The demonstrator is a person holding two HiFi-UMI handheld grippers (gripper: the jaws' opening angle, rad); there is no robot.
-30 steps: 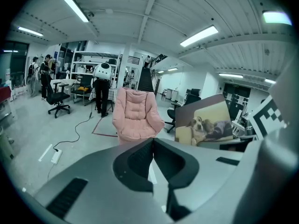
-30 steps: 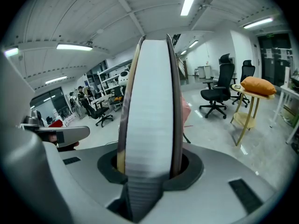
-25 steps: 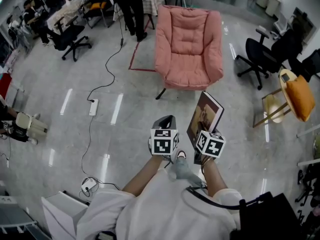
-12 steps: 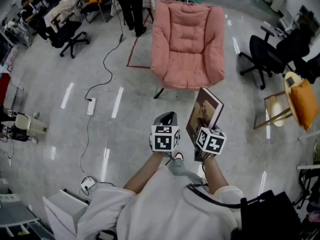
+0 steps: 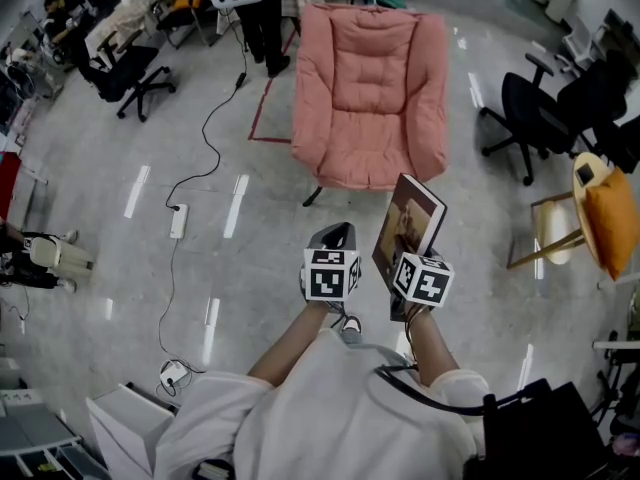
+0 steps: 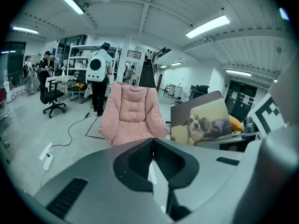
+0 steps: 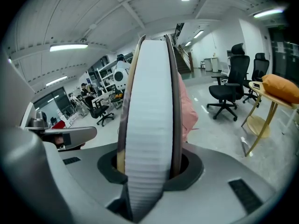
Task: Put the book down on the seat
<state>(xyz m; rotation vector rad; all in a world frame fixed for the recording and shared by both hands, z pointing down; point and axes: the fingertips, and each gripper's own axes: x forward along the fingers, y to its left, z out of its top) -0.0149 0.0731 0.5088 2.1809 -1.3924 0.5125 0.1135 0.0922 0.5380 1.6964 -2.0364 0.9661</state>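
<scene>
The right gripper (image 7: 148, 166) clamps the upright book (image 7: 148, 111), page edges facing the camera; a black office chair (image 7: 227, 94) at two o'clock

Opens onto a wide hall with a glossy pale-grey floor (image 5: 120, 268), streaked by reflected light strips. Overhead, shows a white beamed ceiling (image 6: 140, 13) with long tube lamps (image 6: 208, 26). Far left, holds black office chairs (image 5: 135, 68); far right, more of the same. To the right, carries a small wooden side table (image 7: 267, 118) bearing an orange cushion (image 7: 280, 88). Trails a black cable (image 5: 206, 126) across the left floor to a white power strip (image 5: 178, 220) (red tape (image 5: 261, 108) marking a floor corner nearby). Far back, includes a dark staircase (image 6: 148, 71).
</scene>
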